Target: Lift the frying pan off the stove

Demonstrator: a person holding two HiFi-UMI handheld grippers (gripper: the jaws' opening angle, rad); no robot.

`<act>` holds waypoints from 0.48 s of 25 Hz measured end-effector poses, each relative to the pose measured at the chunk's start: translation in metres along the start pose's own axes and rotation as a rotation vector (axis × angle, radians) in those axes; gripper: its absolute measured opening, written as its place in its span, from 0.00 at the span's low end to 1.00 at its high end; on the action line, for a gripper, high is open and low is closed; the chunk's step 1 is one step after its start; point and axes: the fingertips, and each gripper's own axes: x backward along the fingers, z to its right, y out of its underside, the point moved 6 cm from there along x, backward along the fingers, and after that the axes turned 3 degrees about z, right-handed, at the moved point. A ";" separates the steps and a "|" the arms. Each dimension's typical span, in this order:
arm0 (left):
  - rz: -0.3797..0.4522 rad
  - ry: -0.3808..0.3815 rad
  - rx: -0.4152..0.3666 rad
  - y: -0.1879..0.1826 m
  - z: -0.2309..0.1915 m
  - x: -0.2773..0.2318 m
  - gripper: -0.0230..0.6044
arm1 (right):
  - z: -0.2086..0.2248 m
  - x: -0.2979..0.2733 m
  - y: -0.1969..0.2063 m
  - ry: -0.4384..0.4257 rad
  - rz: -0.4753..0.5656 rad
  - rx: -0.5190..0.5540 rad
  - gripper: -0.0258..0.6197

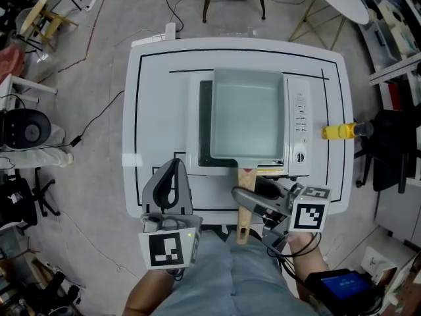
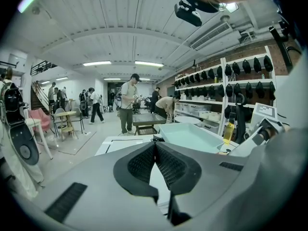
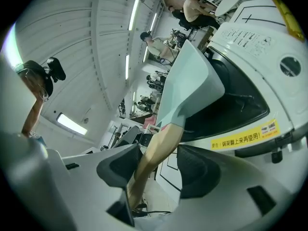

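The left gripper (image 2: 155, 150) is being held clenched, its jaws pressed together with nothing between them. In the head view the hand behind it is being hidden by the marker cube. The frying pan (image 1: 247, 114) is being seen ahead of these jaws and to their right, well apart from them. Most of the stove (image 1: 300, 120) is being covered by the pan, so only its control strip and a dark edge are being shown. Whether the pan's base is being rested flat on the stove cannot be told.

The wooden handle (image 3: 155, 150) is being pointed back from the pan into the right gripper (image 3: 159, 170), and in the head view its middle is being masked by that gripper. In the right gripper view the handle is being straddled by spread jaws. It is being touched by the pad at that view's left, while a gap is being left before the other pad, so it is not being clamped. Further right of these jaws, a yellow bottle (image 1: 337, 131) is being shown near the edge of the counter (image 1: 151, 97).
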 end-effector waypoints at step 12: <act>-0.004 -0.018 0.019 0.000 -0.014 0.002 0.06 | -0.001 -0.015 0.001 -0.001 -0.028 -0.042 0.39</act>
